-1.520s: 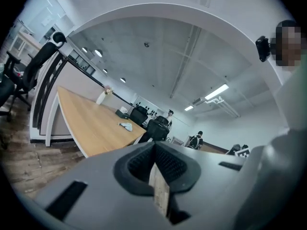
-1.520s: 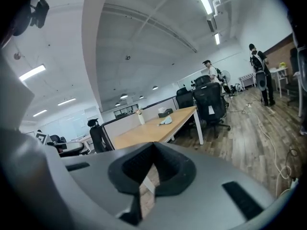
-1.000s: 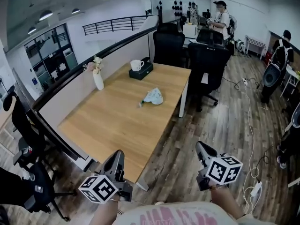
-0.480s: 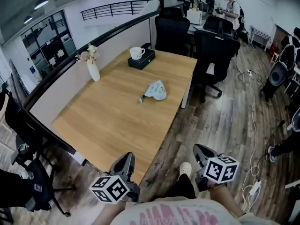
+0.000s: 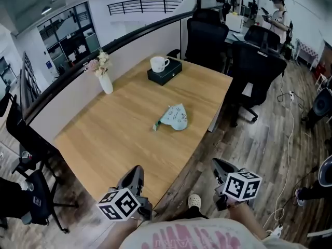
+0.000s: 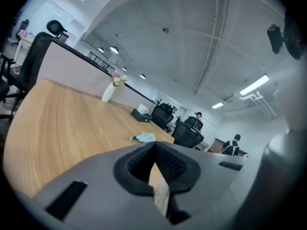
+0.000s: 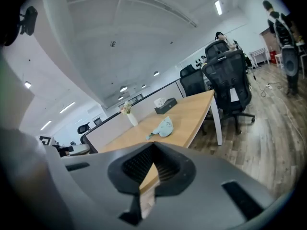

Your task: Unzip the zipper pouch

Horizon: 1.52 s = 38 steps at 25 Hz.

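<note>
Since a second ago the person has drawn nearer, so the counter fills more of the head view and the zipper pouch sits close to its middle. That pale green pouch lies on the wood, untouched, well apart from both tools. The left hand-held gripper at 7 o'clock and the right hand-held gripper at 5 o'clock both have their jaws pressed together on nothing. A flower vase stands at 10 o'clock; a black box carrying a white mug stands at 12.
</note>
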Motion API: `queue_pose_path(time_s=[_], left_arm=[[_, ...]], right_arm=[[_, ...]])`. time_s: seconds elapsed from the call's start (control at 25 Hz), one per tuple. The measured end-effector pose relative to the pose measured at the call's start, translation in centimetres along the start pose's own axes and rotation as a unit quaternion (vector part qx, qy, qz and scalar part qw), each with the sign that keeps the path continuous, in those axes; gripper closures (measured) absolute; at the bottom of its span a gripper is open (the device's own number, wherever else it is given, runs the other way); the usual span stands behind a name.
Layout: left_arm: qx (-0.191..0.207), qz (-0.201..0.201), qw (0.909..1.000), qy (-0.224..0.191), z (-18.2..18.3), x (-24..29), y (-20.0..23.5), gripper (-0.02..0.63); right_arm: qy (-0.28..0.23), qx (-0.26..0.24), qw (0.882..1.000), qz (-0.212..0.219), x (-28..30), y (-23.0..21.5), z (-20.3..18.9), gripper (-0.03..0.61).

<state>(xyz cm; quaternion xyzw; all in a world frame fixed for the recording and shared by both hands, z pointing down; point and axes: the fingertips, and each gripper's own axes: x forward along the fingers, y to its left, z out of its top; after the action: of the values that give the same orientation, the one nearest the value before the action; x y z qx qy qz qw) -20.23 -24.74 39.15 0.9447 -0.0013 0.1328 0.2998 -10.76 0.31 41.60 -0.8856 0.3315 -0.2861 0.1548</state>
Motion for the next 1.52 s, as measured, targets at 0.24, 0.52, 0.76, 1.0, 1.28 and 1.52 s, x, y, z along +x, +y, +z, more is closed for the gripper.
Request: queue_pose_path(time_s=[0.24,0.52,0.76,1.0,1.28,1.52], left_arm=[[-0.017,0.024,0.9982,-0.051,3.3,5.8,-1.6,0.612],[-0.033,0.077,0.9948,-0.058,1.9,11.1,-0.6,0.612],[-0.045,0.098,0.9938,-0.029,-0.2,14.5,0.2,0.612],[-0.057,0.099,0.9934,-0.015,-1.1,18.1,1.0,0.612],[-0.086,0.136,0.9865,-0.032,-0.1,22.8,3.9,0.612],[-0.090,0.187,0.9772,-0.044,1.3,25.8,7.8,0.612]], right_arm=[[0.001,-0.024,0.999,0.026,4.9,-4.8,7.3,0.581],[0.018,-0.042,0.997,0.068,10.1,-8.7,11.7,0.581],[0.068,-0.020,0.993,0.093,14.3,-11.3,10.7,0.581],[0.102,0.011,0.987,0.127,17.9,-12.5,9.6,0.581],[0.181,0.018,0.973,0.140,24.0,-13.8,10.1,0.567],[0.265,0.040,0.946,0.185,31.4,-12.6,11.3,0.486]])
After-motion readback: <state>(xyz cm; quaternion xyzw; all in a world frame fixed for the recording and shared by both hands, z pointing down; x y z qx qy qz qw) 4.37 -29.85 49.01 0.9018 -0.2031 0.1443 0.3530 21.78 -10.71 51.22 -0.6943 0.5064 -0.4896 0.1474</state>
